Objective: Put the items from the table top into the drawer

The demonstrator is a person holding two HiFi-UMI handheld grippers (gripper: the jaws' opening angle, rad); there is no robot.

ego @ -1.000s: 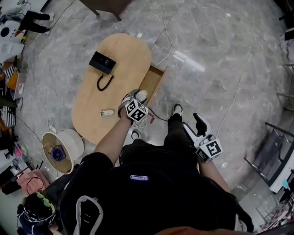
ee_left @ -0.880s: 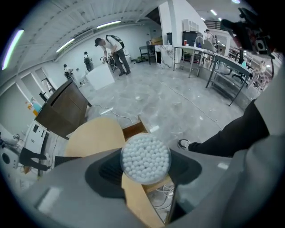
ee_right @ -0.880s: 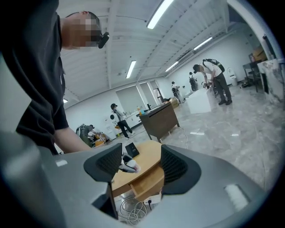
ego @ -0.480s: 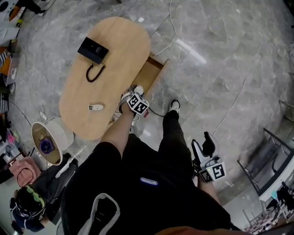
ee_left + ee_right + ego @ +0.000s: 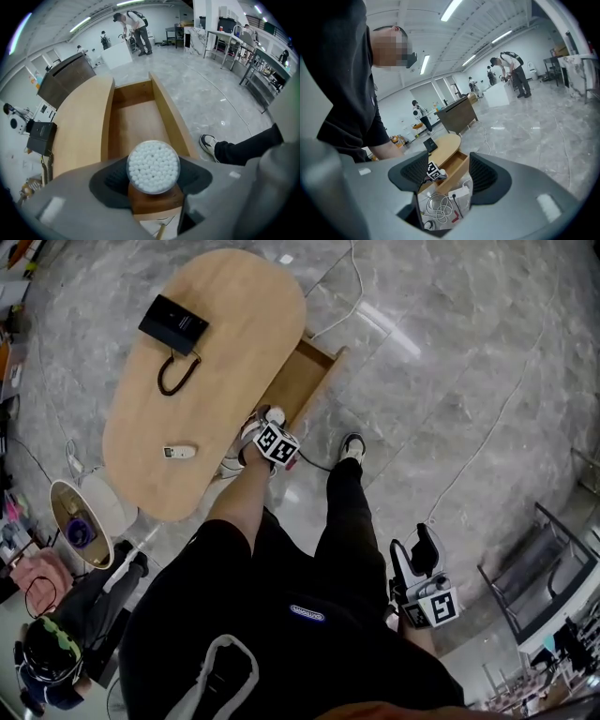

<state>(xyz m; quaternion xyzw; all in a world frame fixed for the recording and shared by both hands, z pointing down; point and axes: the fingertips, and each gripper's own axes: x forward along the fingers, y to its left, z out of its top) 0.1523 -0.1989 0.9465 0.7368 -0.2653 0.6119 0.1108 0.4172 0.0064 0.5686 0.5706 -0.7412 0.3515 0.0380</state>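
Observation:
My left gripper (image 5: 153, 176) is shut on a round clear tub of cotton swabs (image 5: 153, 166), seen lid-on. It hangs over the near end of the open wooden drawer (image 5: 132, 117), which looks empty. From the head view the left gripper (image 5: 263, 427) sits at the oval table's edge beside the drawer (image 5: 307, 381). A black box (image 5: 173, 322), a looped black cable (image 5: 176, 374) and a small white remote (image 5: 178, 452) lie on the table (image 5: 234, 306). My right gripper (image 5: 412, 554) hangs open and empty by the person's right side, well away from the table.
A round white bin (image 5: 80, 521) stands on the floor at the table's near left end. A white power strip with coiled cables (image 5: 450, 199) lies on the floor near the drawer. Metal racks (image 5: 539, 577) stand at the right. People stand far off in the hall.
The left gripper has carried the swab tub further towards the drawer. The right gripper has dropped back beside the person's body. The head camera has drawn back from the table.

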